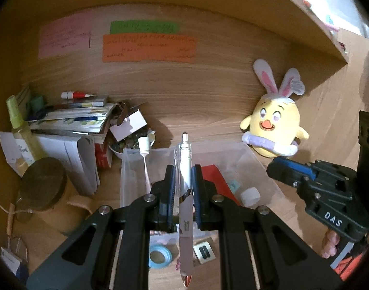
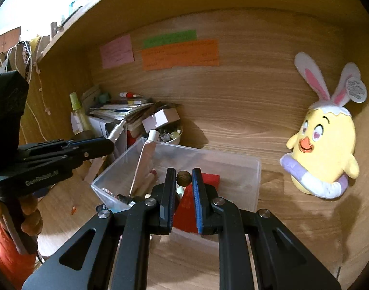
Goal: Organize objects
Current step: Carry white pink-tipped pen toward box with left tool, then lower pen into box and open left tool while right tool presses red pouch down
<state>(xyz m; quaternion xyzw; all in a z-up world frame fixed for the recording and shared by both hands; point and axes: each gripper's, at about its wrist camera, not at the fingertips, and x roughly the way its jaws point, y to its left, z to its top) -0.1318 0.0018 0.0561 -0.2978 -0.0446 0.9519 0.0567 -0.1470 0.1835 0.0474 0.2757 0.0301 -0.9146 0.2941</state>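
My left gripper (image 1: pixel 183 169) is shut on a white pen (image 1: pixel 185 169) that points forward over a clear plastic box (image 1: pixel 126 169). The box also shows in the right wrist view (image 2: pixel 254 169), holding a tube (image 2: pixel 144 162), a red card (image 2: pixel 208 181) and small items. My right gripper (image 2: pixel 183 172) is shut on a small brown bead (image 2: pixel 183 178) at its fingertips, above the box. The right gripper shows in the left wrist view (image 1: pixel 281 171) at the right of the box. The left gripper shows in the right wrist view (image 2: pixel 104 145) with the pen tip (image 2: pixel 118 129) sticking out.
A yellow chick plush (image 1: pixel 273 128) with rabbit ears leans on the back wall at the right. A pile of books (image 1: pixel 71 118), a bowl of beads (image 1: pixel 129 142), a spray bottle (image 1: pixel 17 120) and a round tin (image 1: pixel 43 183) crowd the left. Coloured notes (image 1: pixel 148 46) hang on the wall.
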